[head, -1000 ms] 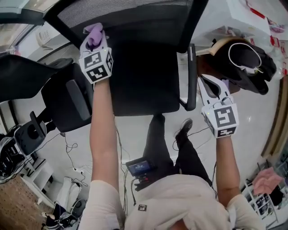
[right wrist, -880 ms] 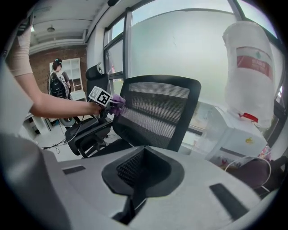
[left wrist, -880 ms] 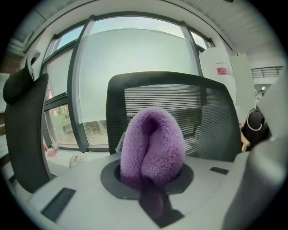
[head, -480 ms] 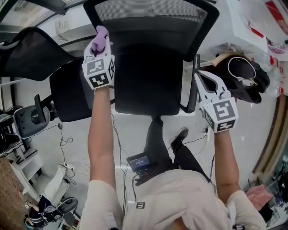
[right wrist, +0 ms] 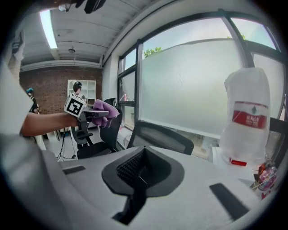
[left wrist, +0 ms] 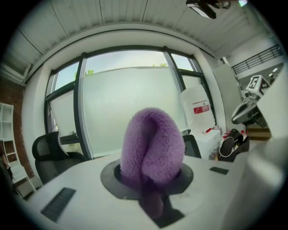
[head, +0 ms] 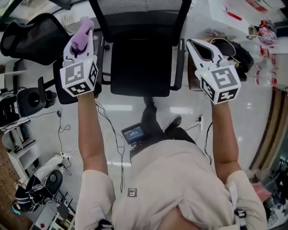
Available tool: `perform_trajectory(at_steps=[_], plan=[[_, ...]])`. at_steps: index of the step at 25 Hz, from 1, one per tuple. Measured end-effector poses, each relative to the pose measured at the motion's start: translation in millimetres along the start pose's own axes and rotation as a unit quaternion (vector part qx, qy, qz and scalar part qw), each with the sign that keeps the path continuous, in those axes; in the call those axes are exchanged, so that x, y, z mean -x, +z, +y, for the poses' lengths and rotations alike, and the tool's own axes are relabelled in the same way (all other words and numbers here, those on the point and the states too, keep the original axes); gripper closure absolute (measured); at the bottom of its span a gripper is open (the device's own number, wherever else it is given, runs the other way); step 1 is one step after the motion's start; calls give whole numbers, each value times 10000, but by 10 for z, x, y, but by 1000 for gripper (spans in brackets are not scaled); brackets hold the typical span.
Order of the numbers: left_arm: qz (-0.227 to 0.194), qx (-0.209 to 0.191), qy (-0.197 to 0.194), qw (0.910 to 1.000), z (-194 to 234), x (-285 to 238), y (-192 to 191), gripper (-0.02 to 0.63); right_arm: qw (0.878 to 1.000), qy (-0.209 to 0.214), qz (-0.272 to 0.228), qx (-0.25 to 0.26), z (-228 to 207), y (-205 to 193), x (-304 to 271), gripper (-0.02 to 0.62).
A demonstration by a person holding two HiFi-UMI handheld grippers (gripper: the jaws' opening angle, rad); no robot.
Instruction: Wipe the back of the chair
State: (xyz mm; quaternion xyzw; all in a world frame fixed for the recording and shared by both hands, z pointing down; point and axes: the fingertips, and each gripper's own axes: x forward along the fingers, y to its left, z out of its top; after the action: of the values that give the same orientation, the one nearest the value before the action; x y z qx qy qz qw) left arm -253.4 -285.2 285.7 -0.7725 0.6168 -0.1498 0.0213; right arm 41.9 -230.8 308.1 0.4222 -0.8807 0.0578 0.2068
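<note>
step: likely between wiping passes | left gripper [head: 82, 40]: fingers clamped on purple cloth [left wrist: 152, 143], held just left of chair [head: 140, 72], clear of its mesh back [head: 137, 6] | right gripper [head: 198, 48]: fingers together, empty, just right of chair | next: bring cloth onto the back, press, sweep across
</note>
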Motion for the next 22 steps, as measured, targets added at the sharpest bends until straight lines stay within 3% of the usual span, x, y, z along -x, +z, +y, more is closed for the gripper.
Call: perform_trajectory(at_steps=[3, 7, 9, 22], plan=[[-209, -265, 154, 9993, 28, -165, -53, 532, 9992, 147, -362, 128, -214, -52, -509, 600], [-372, -832, 464, 9948, 122, -1359, -845, 532, 9933, 574, -986, 188, -824, -643, -2333, 600], [-464, -969, 489, 9930, 3, -1612, -1004, 532, 9906, 664, -1172, 241, -988, -782, -2699, 600], [-879, -1417, 405, 9852, -926, -563, -153, 532, 9801, 748, -1730, 616, -721, -379, -1632, 600]])
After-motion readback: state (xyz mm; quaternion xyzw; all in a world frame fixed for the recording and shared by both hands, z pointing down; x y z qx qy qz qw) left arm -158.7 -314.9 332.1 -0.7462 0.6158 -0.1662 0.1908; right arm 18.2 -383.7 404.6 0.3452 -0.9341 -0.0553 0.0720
